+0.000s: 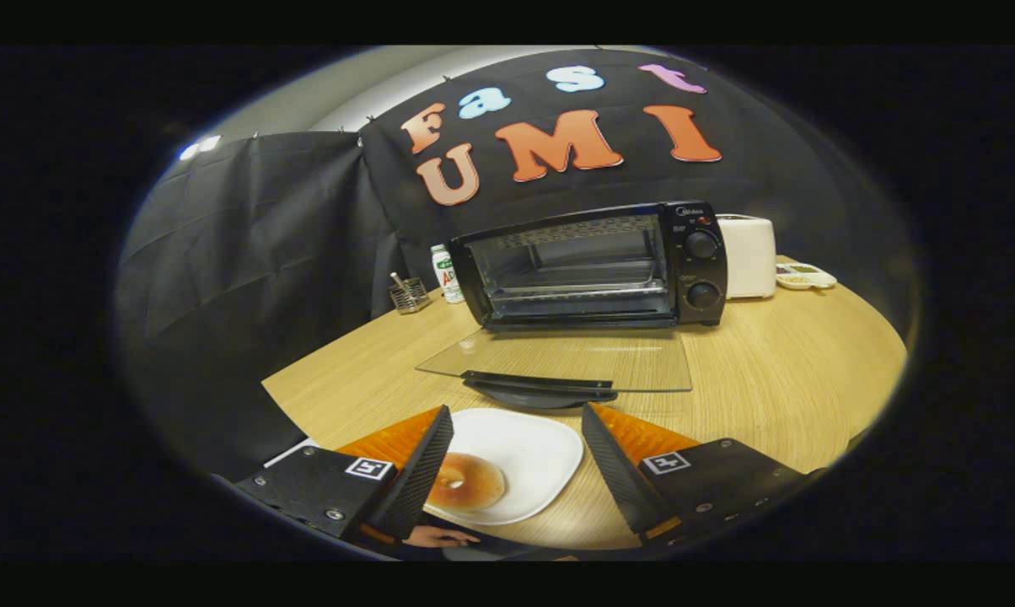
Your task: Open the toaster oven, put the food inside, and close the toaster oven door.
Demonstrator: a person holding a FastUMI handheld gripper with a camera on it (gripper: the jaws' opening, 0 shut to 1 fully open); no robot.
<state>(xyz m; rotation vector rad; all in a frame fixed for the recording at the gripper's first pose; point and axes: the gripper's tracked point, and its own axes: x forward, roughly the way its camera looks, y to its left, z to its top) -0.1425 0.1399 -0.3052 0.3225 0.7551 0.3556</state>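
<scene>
A black toaster oven stands at the back of the wooden table, its glass door folded down flat with the handle toward me. Its inside holds a bare wire rack. Just in front of the door lies a white plate carrying a glazed doughnut. My gripper hovers over the plate, open wide. The doughnut sits close to the left finger, and the right finger stands beyond the plate's other edge. Nothing is held.
Beside the oven's right side stands a white toaster, with a small white dish past it. At the oven's left are a bottle and a wire holder. A hand rests below the plate.
</scene>
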